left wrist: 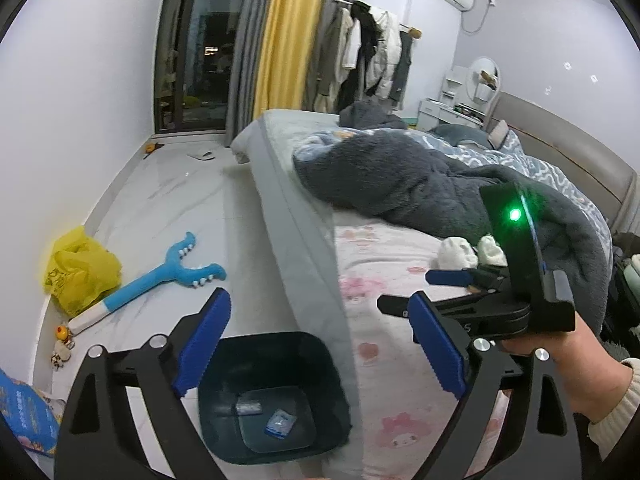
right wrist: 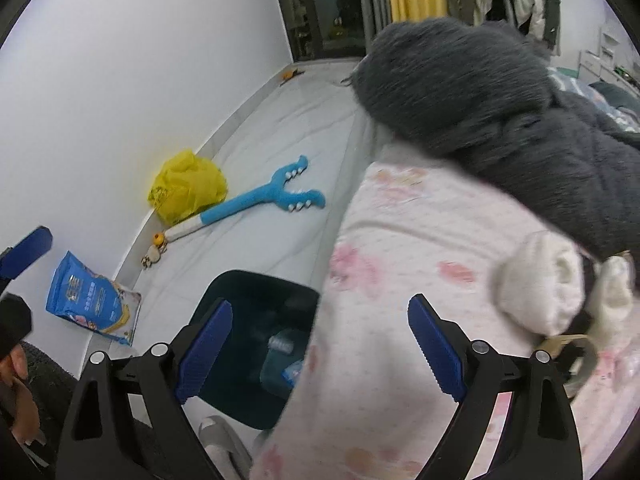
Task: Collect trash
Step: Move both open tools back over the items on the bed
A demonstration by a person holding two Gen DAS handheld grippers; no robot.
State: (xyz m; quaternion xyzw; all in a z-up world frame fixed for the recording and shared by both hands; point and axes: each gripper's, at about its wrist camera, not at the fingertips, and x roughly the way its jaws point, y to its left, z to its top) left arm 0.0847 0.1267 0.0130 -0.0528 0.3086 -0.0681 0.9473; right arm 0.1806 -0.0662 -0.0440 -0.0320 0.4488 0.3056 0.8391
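The left gripper (left wrist: 320, 344) hangs above the bin (left wrist: 272, 396) with its blue pads spread wide and nothing between them. The bin, dark and square-mouthed, stands on the floor (left wrist: 168, 208) tight against the side of the bed (left wrist: 400, 360). At its bottom lie a small blue wrapper (left wrist: 281, 423) and a grey wrapper (left wrist: 247, 408) just beside it.

The right gripper (right wrist: 320, 348) is also spread wide and empty, held over the edge of the bed where the pink-patterned sheet (right wrist: 420, 260) meets the bin (right wrist: 256, 320). In the left view it shows from the side, carried by a hand (left wrist: 560, 364), a green light (left wrist: 515, 214) glowing on its black body.

On the sheet, just beyond the right gripper's tips, lie two white crumpled wads (left wrist: 460, 254), touching the hem of a dark grey fleece blanket (left wrist: 420, 184). In the right view they are blurred, so what they are made of I cannot tell.

On the floor along the wall sit a yellow bag (left wrist: 80, 270), and touching it a blue toy (left wrist: 160, 276) with a forked head and a white handle. Near the handle's end are two small figures (left wrist: 62, 344). A blue packet (right wrist: 92, 300) leans against the wall, nearer the camera
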